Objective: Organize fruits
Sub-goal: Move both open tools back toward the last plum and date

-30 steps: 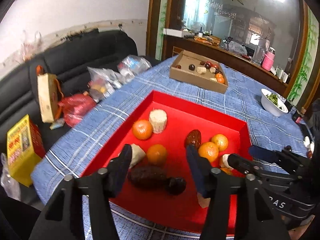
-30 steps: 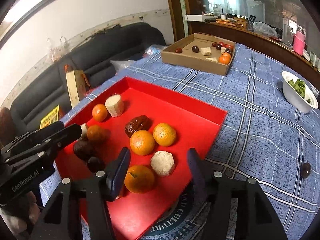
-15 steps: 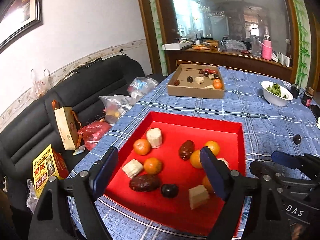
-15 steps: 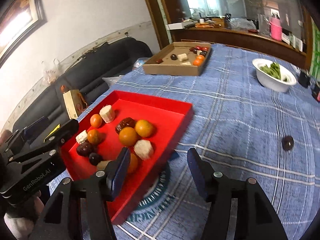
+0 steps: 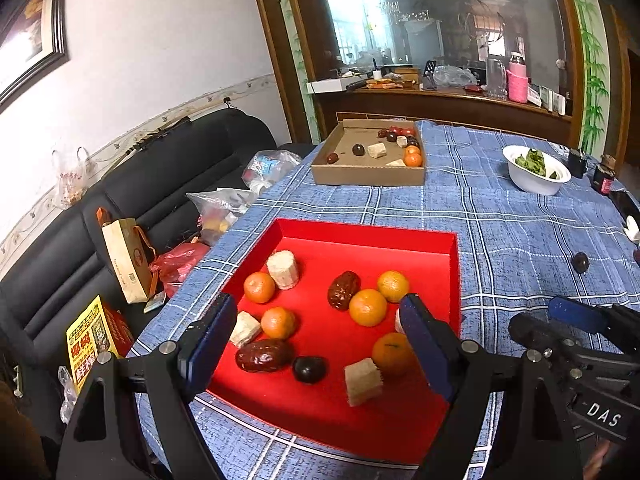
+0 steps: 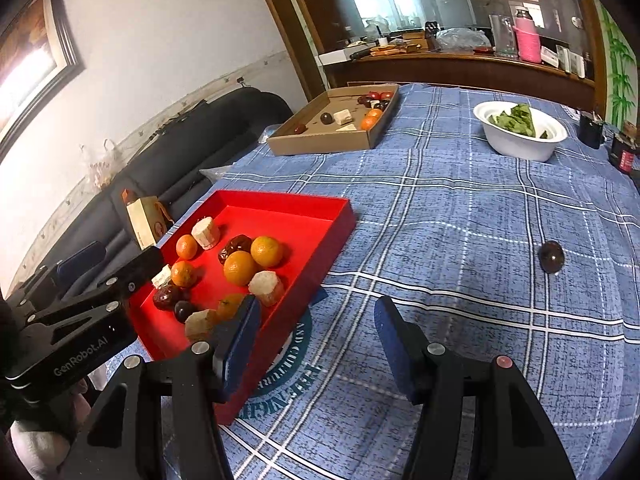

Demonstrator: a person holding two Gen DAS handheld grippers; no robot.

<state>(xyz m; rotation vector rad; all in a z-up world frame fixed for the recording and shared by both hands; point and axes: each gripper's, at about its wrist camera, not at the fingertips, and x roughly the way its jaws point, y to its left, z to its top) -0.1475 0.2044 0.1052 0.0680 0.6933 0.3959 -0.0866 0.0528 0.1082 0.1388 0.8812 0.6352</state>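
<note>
A shallow red tray (image 5: 452, 264) of stiff card sits on a blue plaid tablecloth (image 6: 460, 216), holding round glossy oranges (image 5: 368, 307), wrinkled soft dates (image 5: 264, 355) and pale fibrous chunks (image 5: 363, 381). The left gripper (image 5: 316, 344) hangs spread and empty above the tray; the right gripper (image 6: 316, 332) is spread and empty beside it. The oranges look light and firm but likely to roll; pinching one across its middle seems safest.

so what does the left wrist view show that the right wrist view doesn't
Only the left wrist view shows the yellow box and the plastic bags on the sofa. Only the right wrist view shows the round printed emblem on the tablecloth beside the red tray. Both show the tray's oranges, the cardboard box, the white bowl and the loose dark fruit.
</note>
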